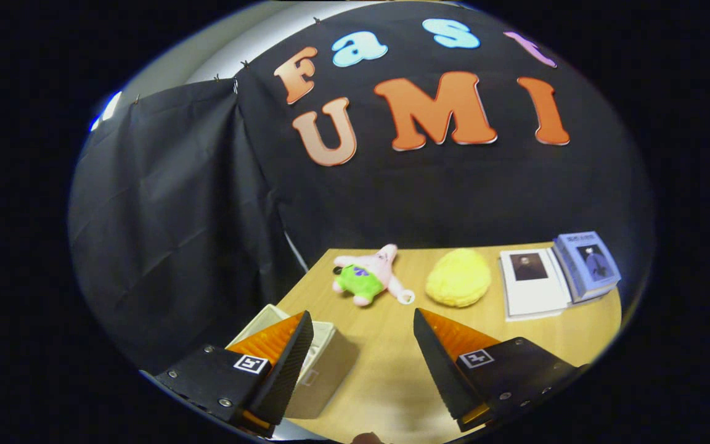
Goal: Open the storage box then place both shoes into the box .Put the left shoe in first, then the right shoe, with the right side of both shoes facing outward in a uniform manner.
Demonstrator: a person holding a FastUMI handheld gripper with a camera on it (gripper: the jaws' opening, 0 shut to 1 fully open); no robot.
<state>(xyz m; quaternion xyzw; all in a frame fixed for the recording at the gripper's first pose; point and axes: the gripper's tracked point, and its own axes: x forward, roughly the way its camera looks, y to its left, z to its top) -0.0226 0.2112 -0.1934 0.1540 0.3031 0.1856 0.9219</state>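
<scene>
I am over a light wooden desk [392, 364] that stands in a booth walled with black cloth [170, 209]; the cloth hangs in folds beside the desk's near corner and runs flat behind its far edge. Above the cloth a strip of pale wall shows, with a bright light at its lower end.

My gripper [361, 320] is spread wide, its fingers well apart and pinching nothing, with bare desk between them. The box [324, 364], a pale cream container, sits at the near corner of the desk, partly hidden behind one finger; the finger's tip lies over its rim. I cannot tell whether its lid is on or off.

Beyond the fingers, near the back of the desk, lies a pink plush star [367, 274] with green shorts, stretched out on its back, a small white ring at its foot. Just beside it, apart from it, rests a yellow fuzzy lump [458, 277]; I cannot tell what it is. Farther along the back edge lie two books: a white book [534, 287] with a dark portrait on its cover, and a blue book [588, 262] whose edge overlaps the white one.

Nothing stands between my fingers and the plush star.
</scene>
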